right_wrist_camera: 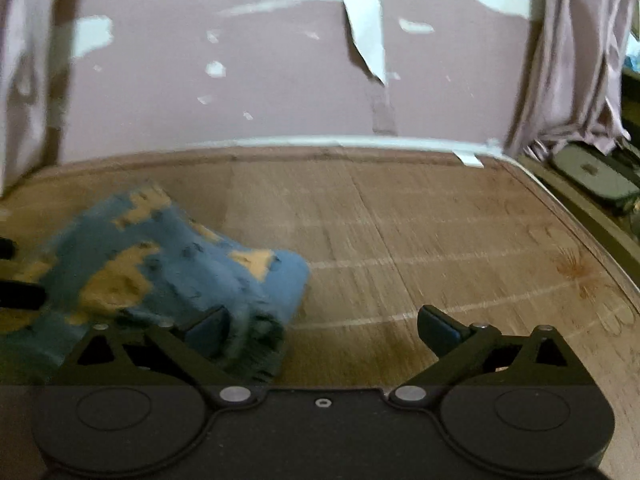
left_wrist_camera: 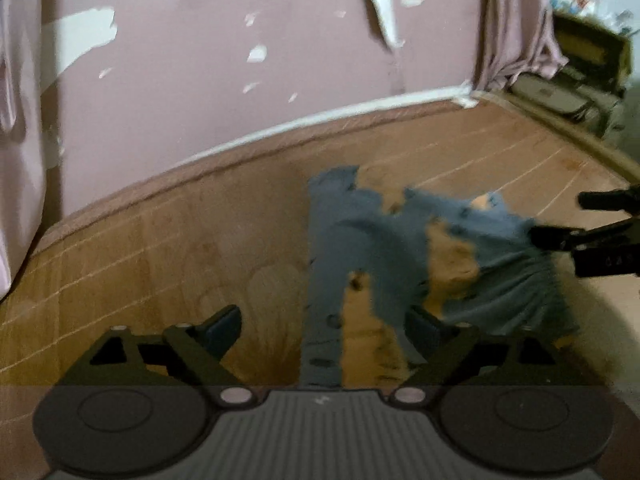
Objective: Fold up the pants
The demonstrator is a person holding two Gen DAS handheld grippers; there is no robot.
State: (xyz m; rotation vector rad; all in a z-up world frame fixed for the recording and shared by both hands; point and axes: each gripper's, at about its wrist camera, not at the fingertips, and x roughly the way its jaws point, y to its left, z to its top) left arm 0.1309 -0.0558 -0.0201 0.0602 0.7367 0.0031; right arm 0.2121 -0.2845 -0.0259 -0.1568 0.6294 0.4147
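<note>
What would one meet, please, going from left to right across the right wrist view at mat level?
Blue and tan patterned pants → bare brown woven mat → reddish flower print on the mat → grey case beyond the mat's edge.

No text can be read with certainty. In the left wrist view, the right gripper (left_wrist_camera: 560, 220) carries a few small pale characters on its black body, near the right edge, but they are too blurred to make out. The right wrist view shows no writing, label or number at all.
</note>
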